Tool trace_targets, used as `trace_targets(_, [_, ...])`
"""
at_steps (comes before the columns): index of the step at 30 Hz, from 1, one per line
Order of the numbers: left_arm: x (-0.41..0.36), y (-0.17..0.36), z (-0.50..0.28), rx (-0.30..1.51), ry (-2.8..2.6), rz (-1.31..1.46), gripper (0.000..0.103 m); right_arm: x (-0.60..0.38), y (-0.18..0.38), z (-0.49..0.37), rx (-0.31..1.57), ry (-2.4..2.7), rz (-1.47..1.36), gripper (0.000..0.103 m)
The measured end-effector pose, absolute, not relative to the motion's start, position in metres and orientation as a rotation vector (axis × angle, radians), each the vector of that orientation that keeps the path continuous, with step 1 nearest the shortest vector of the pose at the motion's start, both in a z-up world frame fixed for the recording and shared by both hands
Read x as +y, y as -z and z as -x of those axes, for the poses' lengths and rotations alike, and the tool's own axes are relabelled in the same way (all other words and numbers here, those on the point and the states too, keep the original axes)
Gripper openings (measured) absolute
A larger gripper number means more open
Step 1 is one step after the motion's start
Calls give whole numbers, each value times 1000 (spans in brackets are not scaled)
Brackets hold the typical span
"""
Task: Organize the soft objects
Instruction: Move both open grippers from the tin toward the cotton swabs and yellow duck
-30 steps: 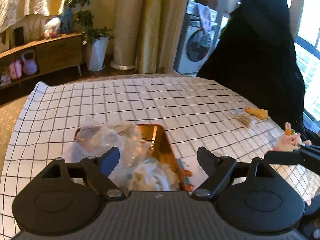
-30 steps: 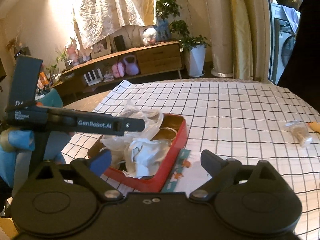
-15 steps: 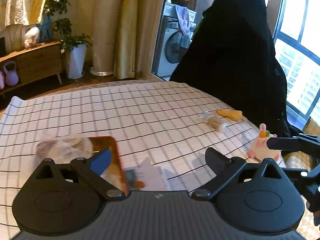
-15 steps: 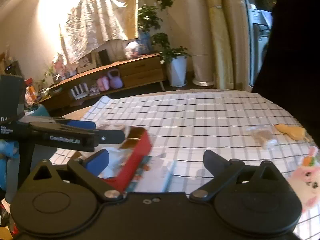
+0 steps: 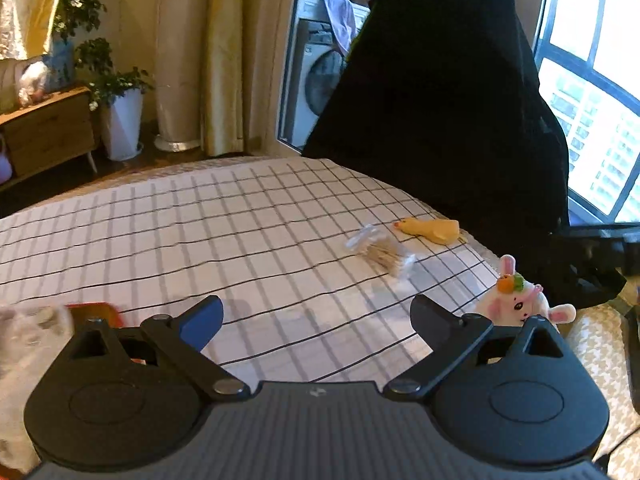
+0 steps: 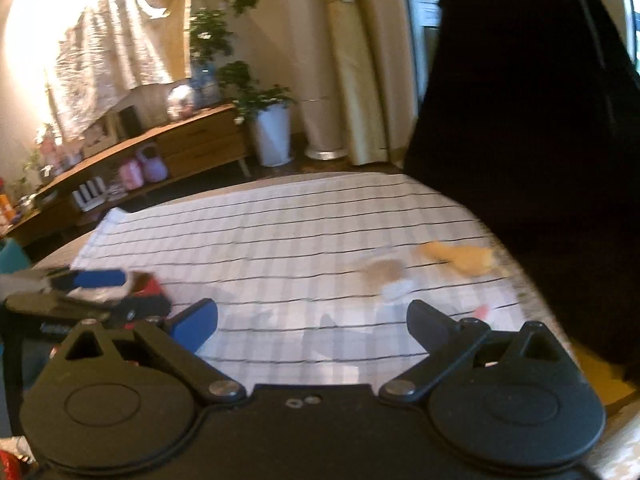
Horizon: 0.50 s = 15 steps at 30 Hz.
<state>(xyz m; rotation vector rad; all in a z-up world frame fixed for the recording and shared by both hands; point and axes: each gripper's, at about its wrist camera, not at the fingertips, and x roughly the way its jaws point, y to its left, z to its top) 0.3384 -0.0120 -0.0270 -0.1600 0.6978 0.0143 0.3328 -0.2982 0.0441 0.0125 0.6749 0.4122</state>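
My left gripper (image 5: pixel 316 316) is open and holds nothing, hovering over the checked tablecloth (image 5: pixel 240 232). Ahead of it to the right lie a yellow soft toy (image 5: pixel 430 230) and a clear bag of beige bits (image 5: pixel 382 254). A white plush bunny (image 5: pixel 516 306) sits at the table's right edge, just beyond the right finger. My right gripper (image 6: pixel 312 316) is also open with nothing in it. Its view is blurred, but the yellow toy (image 6: pixel 460 258) and the bag (image 6: pixel 384 272) show ahead to its right. The left gripper's blue-padded finger (image 6: pixel 96 279) shows at the left of that view.
A red tin (image 5: pixel 96 312) with a crumpled plastic bag (image 5: pixel 28 340) lies at the far left. A tall black draped shape (image 5: pixel 440 100) stands behind the table's right side. A wooden sideboard (image 6: pixel 192 148) and a potted plant (image 6: pixel 272 132) stand beyond the table.
Both views have swung to the right. The red tin slid to the left edge, and the yellow toy, bag and bunny came nearer. The left jaws spread a little wider.
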Motion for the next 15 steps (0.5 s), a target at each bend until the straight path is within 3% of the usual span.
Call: trace_targets(15, [-64, 74, -441, 799, 9, 159, 101, -354, -15, -455, 822, -311, 65, 101])
